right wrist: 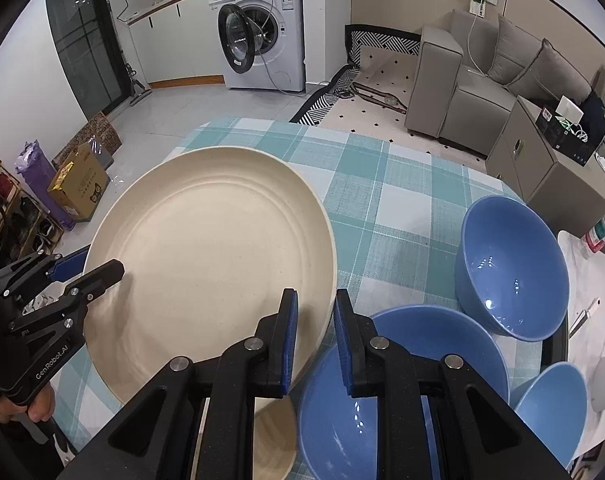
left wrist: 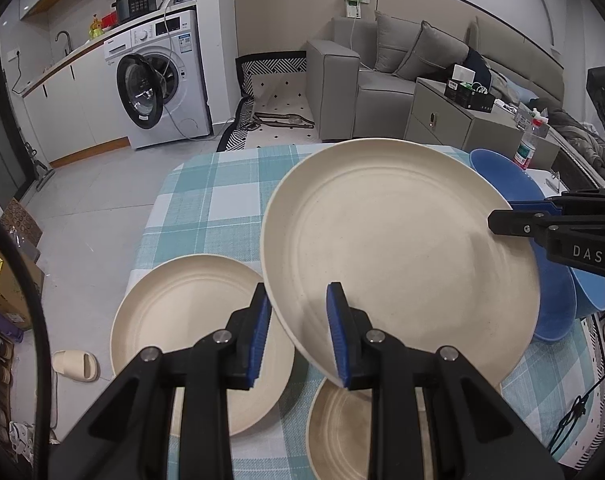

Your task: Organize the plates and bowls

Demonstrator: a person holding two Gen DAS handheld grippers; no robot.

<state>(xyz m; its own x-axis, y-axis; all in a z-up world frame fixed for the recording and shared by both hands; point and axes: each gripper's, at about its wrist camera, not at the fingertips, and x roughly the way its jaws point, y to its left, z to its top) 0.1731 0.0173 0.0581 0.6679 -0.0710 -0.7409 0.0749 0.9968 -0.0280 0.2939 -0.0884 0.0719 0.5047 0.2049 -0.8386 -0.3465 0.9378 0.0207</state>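
Observation:
A large cream plate (left wrist: 398, 240) (right wrist: 210, 256) hangs tilted above the checked tablecloth (left wrist: 206, 200) (right wrist: 382, 184), held at two sides. My left gripper (left wrist: 298, 300) (right wrist: 90, 266) is shut on its near-left rim. On the opposite rim my right gripper (right wrist: 315, 300) (left wrist: 506, 214) is shut too. Two more cream plates (left wrist: 194, 320) (left wrist: 342, 428) lie on the cloth below; one of them (right wrist: 274, 432) shows under the right gripper. Three blue bowls (right wrist: 510, 264) (right wrist: 402, 380) (right wrist: 554, 408) stand to the right, partly hidden behind the lifted plate in the left wrist view.
A bottle (left wrist: 526, 148) stands at the table's far right. A grey cabinet (right wrist: 542, 168) and a sofa (right wrist: 470, 76) lie beyond it. A washing machine (right wrist: 262, 28) with its door open stands at the back. Boxes (right wrist: 78, 188) and a slipper (left wrist: 76, 366) lie on the floor at left.

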